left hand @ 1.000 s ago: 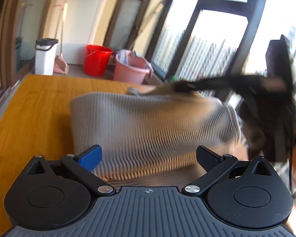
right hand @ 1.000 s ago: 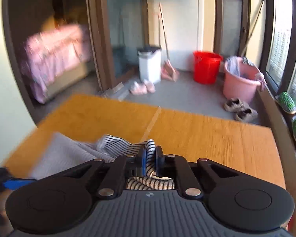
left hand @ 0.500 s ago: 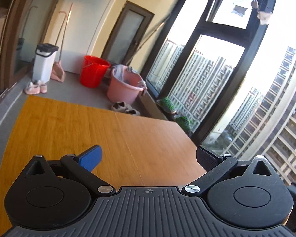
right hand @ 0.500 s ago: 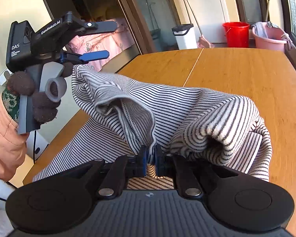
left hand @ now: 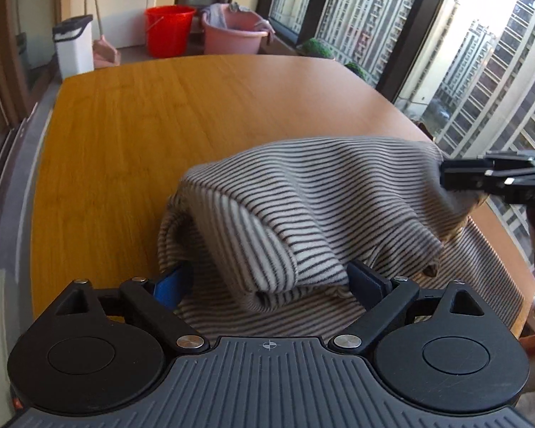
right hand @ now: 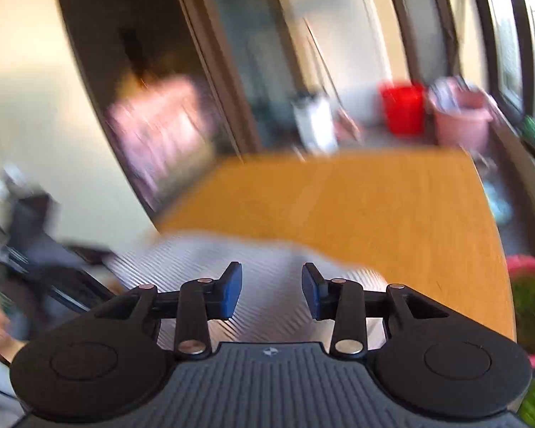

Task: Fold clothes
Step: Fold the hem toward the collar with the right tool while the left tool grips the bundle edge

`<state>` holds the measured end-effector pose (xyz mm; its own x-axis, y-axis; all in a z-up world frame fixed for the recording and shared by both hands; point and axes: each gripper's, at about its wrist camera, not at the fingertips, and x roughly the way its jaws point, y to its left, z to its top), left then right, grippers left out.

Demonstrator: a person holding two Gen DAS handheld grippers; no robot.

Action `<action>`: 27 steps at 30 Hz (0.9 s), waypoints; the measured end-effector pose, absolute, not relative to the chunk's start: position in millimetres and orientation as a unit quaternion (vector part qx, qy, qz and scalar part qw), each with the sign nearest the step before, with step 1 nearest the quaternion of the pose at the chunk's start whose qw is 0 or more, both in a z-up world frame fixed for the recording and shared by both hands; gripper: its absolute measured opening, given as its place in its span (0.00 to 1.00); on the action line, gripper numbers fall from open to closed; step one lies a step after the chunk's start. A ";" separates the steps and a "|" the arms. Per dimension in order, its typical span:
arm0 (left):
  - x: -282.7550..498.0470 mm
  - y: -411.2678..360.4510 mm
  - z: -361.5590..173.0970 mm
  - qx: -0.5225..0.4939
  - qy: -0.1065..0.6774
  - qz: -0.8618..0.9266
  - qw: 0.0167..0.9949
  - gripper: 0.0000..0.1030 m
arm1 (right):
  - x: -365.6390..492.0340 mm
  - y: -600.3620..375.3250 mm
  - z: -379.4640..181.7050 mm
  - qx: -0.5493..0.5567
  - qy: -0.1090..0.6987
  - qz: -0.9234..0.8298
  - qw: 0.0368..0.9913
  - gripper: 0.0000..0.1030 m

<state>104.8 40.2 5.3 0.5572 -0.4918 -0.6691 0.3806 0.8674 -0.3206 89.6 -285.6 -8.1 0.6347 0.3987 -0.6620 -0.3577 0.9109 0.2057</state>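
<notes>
A grey-and-white striped garment (left hand: 314, 210) lies bunched on the wooden table (left hand: 153, 121), its near fold resting between the fingers of my left gripper (left hand: 267, 281), which is open. In the left wrist view my right gripper (left hand: 481, 178) shows at the right edge, by the garment's far corner. In the blurred right wrist view my right gripper (right hand: 271, 289) is open and empty above the striped garment (right hand: 267, 260). The left gripper appears as a dark blur at the left of that view (right hand: 42, 260).
A red bucket (left hand: 167, 30), a pink basin (left hand: 232, 34) and a white bin (left hand: 73, 46) stand on the floor beyond the table's far edge. Large windows run along the right side. A pink basin (right hand: 531, 296) sits on the floor by the table's right edge.
My right gripper has let go of the striped garment and opened. The garment has dropped onto the table, and my left gripper now has its fold between open fingers.
</notes>
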 end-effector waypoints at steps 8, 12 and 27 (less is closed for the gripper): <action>110.4 72.3 30.0 -0.154 0.391 -0.238 0.875 0.99 | 82.2 -328.7 1.3 0.108 0.352 0.152 0.917 0.79; 121.2 55.7 -2.9 -0.162 0.441 -0.240 0.849 0.99 | 83.6 -330.0 -13.5 0.156 0.372 0.160 0.901 0.79; 140.9 62.7 -48.2 -0.222 0.473 -0.234 0.820 0.58 | 101.1 -300.8 -51.6 0.117 0.373 0.165 0.906 0.45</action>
<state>140.9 62.7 -48.2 0.4435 -0.5935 -0.6716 0.1726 0.7919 -0.5858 101.1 -300.8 -51.6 0.6675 0.3855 -0.6370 -0.2111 0.9184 0.3346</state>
